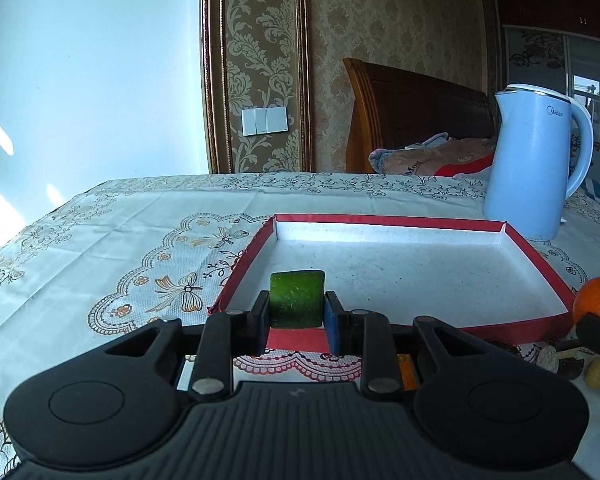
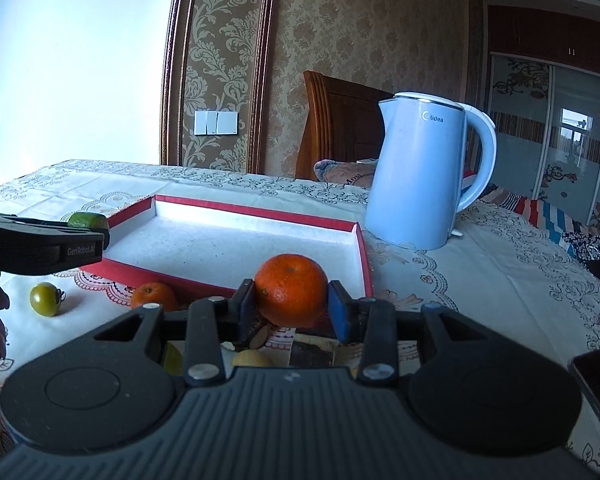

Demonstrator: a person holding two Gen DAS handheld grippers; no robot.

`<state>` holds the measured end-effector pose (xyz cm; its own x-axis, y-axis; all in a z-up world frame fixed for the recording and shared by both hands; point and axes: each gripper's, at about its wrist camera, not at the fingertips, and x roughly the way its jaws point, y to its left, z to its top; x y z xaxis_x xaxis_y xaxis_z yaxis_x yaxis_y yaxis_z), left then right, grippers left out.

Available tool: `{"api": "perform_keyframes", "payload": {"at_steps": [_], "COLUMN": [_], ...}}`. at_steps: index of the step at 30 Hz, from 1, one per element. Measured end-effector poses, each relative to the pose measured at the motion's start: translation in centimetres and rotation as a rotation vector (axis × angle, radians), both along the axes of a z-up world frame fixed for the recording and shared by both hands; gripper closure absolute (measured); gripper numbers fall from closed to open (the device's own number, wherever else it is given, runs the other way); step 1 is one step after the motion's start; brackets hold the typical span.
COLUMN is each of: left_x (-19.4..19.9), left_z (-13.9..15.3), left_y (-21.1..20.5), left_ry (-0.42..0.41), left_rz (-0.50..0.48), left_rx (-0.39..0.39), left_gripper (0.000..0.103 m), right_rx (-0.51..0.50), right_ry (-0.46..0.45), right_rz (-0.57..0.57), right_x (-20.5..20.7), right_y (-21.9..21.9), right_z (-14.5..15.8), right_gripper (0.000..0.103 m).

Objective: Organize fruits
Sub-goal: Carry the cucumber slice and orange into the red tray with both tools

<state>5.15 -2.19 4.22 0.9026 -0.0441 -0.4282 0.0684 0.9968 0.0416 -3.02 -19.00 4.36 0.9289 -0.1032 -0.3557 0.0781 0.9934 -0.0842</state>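
Two tangerines (image 2: 291, 295), one in the right tool (image 2: 291, 312); left tool (image 1: 296, 312) clamps the one cucumber piece (image 1: 297, 299).

Small items (image 2: 276, 344) half-hidden under right gripper (image 2: 291, 300)

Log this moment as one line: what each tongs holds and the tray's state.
left tongs: shut on cucumber | right tongs: shut on orange | tray: empty
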Motion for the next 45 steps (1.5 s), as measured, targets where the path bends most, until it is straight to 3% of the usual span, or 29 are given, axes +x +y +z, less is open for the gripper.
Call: {"api": "perform_keyframes", "payload": {"at_steps": [13,23,45], "left_x": [4.9,7.8,10.4], "left_z": [0.5,-0.7,-2.8], "left_y": [-0.1,-0.3,-0.6], "left_ry": [0.01,0.089,0.17], "left_rz": [0.038,0.021,0.035], "left_rx": [0.028,0.008,0.029], "left_gripper": [0.076,0.076,0.076], "right_rx": [0.022,0.081,0.075], "right_ry": [0.005,0.114,0.2], "right_rz": [-0.021,-0.056,-0.073], "right_x": [5.5,10.3,12.8], "right_y": [-1.5,-3.5,-3.4], "right_z": [1.1,-0.8,-3.0], "right_gripper": [0.066,0.067,0.066]}}
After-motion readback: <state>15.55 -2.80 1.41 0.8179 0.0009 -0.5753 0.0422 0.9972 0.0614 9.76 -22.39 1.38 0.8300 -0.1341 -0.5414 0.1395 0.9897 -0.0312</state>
